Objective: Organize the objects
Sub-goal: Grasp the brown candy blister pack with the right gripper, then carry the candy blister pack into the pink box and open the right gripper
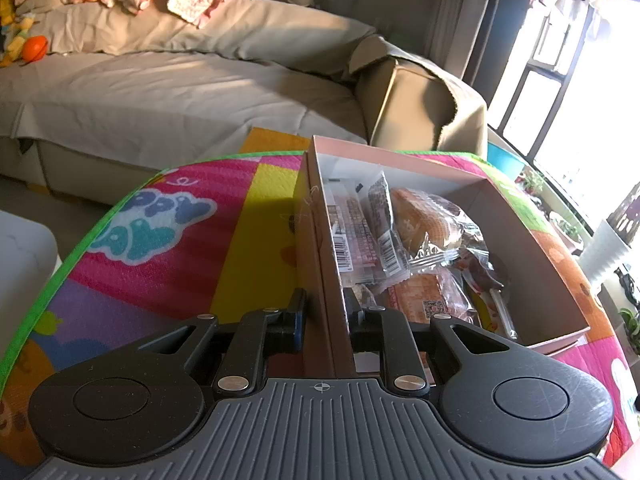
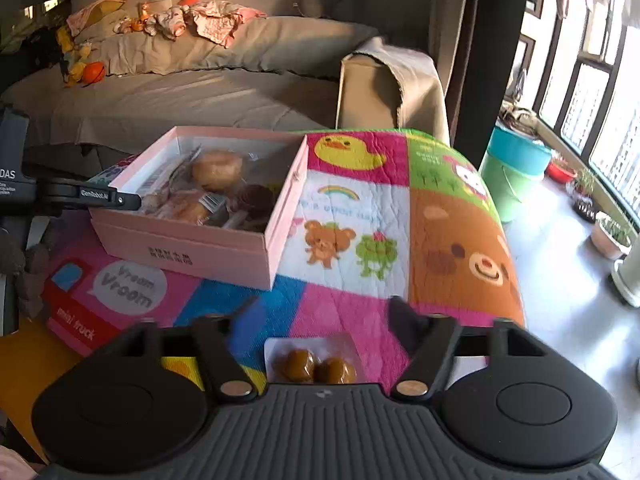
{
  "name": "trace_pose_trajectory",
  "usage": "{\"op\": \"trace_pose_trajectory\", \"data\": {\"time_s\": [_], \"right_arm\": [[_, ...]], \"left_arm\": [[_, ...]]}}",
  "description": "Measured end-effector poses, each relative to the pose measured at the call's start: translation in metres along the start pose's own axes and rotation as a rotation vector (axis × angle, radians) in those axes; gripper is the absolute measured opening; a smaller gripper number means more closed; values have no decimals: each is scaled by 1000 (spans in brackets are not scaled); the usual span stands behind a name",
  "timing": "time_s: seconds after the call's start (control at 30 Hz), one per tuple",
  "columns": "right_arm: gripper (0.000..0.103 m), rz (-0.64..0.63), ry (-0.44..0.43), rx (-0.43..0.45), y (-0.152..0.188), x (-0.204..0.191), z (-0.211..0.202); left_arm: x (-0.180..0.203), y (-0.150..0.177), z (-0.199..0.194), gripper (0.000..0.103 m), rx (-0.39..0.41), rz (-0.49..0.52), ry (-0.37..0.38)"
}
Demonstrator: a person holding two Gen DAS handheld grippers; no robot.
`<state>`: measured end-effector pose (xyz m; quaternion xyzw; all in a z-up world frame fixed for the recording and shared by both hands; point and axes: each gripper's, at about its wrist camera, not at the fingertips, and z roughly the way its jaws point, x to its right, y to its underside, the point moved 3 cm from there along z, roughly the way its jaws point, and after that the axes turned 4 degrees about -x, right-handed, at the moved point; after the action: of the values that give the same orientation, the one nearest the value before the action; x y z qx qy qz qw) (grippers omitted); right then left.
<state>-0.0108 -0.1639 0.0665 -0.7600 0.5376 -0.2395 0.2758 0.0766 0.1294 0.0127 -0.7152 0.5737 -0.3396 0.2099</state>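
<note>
A pink cardboard box (image 2: 188, 254) sits on a colourful play mat (image 2: 360, 236) and holds several wrapped snacks (image 1: 404, 236). My left gripper (image 1: 324, 304) is shut on the box's left wall (image 1: 316, 240), one finger outside and one inside; it also shows at the left of the right wrist view (image 2: 92, 196). My right gripper (image 2: 320, 320) is open over the mat, in front of the box. A clear packet with two brown sweets (image 2: 314, 364) lies between its fingers, close to the gripper body.
A grey sofa (image 1: 160, 92) with clothes and toys stands behind the mat. A green and blue bucket (image 2: 516, 168) and potted plants (image 2: 612, 232) stand on the floor by the windows at the right.
</note>
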Motion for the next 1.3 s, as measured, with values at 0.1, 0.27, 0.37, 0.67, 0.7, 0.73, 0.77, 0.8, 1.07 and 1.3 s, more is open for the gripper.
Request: {"op": "trace_pose_trajectory", "data": {"time_s": [0.1, 0.27, 0.37, 0.67, 0.7, 0.73, 0.77, 0.8, 1.07, 1.3], "right_arm": [[86, -20, -10, -50, 12, -1, 17], [89, -5, -23, -118, 25, 4, 54], [90, 58, -72, -152, 30, 10, 72], [75, -16, -67, -132, 29, -10, 60], [76, -16, -84, -137, 30, -12, 60], [78, -21, -97, -144, 31, -14, 59], [79, -31, -99, -147, 32, -16, 60], [79, -38, -91, -144, 34, -18, 60], [73, -69, -80, -138, 33, -33, 47], [72, -45, -114, -3, -9, -39, 12]], "left_arm": [[0, 0, 0, 21, 0, 2, 1], [2, 0, 1, 20, -1, 15, -16], [1, -1, 3, 19, -3, 26, -27], [2, -3, 10, 18, -18, 28, -43], [1, -2, 10, 18, -18, 27, -40], [1, -2, 10, 18, -19, 25, -37], [0, -2, 10, 18, -18, 23, -35], [1, -2, 10, 18, -18, 24, -36], [1, -2, 9, 19, -16, 22, -29], [2, -1, 9, 19, -13, 20, -24]]}}
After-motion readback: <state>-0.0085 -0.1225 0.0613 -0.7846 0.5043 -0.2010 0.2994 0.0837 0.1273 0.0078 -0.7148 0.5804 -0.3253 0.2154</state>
